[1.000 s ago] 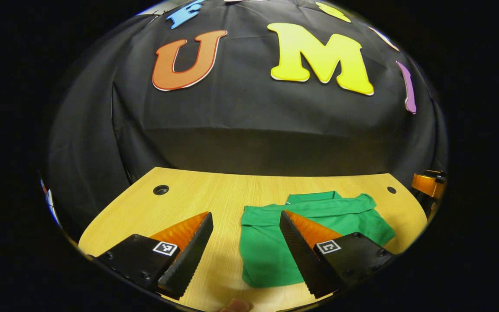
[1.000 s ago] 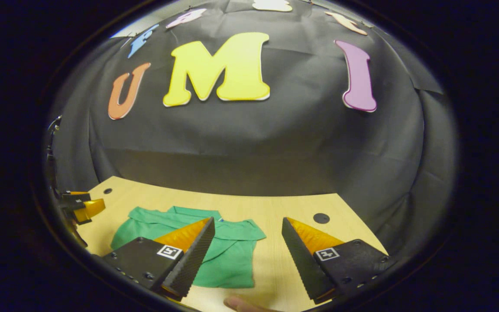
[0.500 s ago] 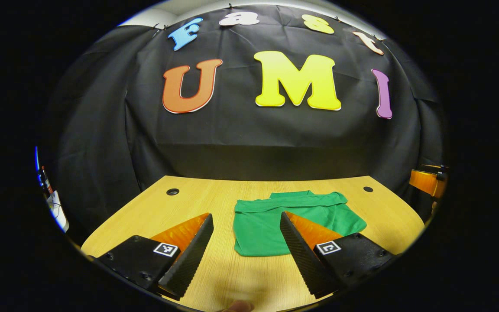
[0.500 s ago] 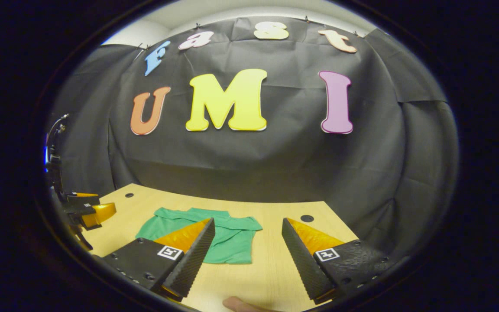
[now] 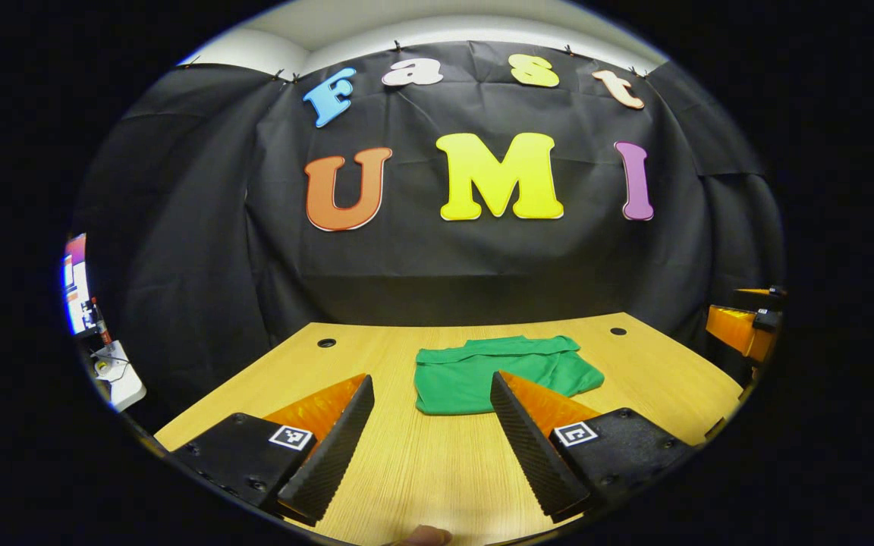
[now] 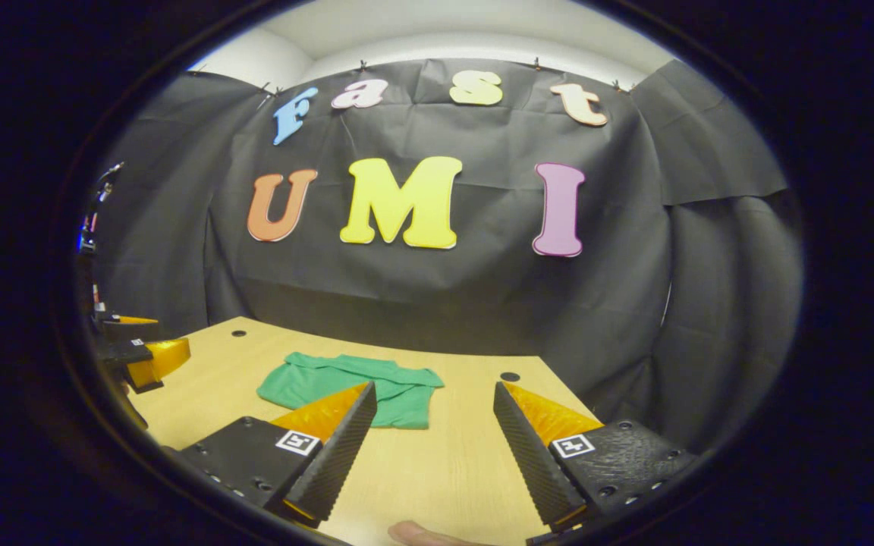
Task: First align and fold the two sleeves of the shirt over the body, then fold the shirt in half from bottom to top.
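1. Left tongs (image 5: 429,425) hang released above the tabletop (image 5: 437,470), jaws spread wide, nothing between them.
2. Right tongs (image 6: 431,436) are spread just the same, gripping nothing.
3. The green shirt (image 5: 501,371) lies flat on the tabletop ahead of the left tongs, a touch toward their right jaw, well apart from the tips.
4. From the right tongs, the shirt (image 6: 350,387) sits ahead and off to their left, partly behind the left jaw.
5. It reads as a compact folded packet, sleeves tucked in, bottom brought up to the collar; both folding steps look done.
6. Next move, by my judgement: little remains, perhaps only checking that the edges line up and keeping both tongs off the cloth.
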`<state>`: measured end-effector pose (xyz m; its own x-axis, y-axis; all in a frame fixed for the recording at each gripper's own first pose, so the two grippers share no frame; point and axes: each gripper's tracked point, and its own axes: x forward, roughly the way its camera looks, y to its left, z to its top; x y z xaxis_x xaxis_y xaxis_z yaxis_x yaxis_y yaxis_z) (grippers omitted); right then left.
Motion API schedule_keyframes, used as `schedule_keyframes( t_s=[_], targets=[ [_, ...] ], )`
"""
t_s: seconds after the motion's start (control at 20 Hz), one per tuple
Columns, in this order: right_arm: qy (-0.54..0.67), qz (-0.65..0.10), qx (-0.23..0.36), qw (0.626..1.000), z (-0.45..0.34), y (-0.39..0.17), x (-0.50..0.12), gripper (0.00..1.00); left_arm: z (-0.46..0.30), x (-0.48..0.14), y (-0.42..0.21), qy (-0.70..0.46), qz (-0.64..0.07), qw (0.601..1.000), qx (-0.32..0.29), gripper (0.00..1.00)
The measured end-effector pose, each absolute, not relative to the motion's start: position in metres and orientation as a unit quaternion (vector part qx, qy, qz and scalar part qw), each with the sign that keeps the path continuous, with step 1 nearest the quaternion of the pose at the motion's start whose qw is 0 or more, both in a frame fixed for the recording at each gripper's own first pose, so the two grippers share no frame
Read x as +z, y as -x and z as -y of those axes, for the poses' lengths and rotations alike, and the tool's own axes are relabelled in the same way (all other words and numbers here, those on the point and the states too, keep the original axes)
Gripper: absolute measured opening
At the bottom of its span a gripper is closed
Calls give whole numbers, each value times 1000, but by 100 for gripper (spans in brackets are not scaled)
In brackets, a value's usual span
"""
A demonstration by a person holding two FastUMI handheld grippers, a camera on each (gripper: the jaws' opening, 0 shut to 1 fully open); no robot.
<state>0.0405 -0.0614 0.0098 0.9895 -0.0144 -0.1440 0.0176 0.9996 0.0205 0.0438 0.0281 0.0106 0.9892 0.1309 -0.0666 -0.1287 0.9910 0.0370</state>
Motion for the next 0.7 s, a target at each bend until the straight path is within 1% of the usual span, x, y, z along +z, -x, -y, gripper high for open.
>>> schedule_keyframes(
  t_s=[0.2,0.3,0.35,0.4,0.45,0.5,0.6,0.65,0.7],
  targets=[
    [3,-60,-21,998,59,5,7,95,-26,11,4,-20,-21,998,56,99],
    [5,-50,-24,998,58,26,6,95,-29,15,21,-22,-5,998,58,99],
    [1,-45,-22,999,54,34,6,97,-31,14,29,-17,-1,998,61,99],
    [-6,-43,-15,999,48,41,4,97,-30,10,34,-11,-3,998,58,99],
    [-13,-43,-7,999,40,47,0,98,-26,10,36,-8,-5,999,51,95],
    [-17,-44,3,999,33,53,-3,92,-22,9,39,-11,-10,999,47,99],
    [-19,-53,24,998,21,59,-10,97,-19,19,42,-15,8,999,44,99],
    [-22,-60,37,997,13,62,-14,95,-14,18,44,-16,4,999,39,99],
    [-22,-61,44,997,11,63,-14,97,-11,14,44,-16,3,999,36,99]
  ],
)
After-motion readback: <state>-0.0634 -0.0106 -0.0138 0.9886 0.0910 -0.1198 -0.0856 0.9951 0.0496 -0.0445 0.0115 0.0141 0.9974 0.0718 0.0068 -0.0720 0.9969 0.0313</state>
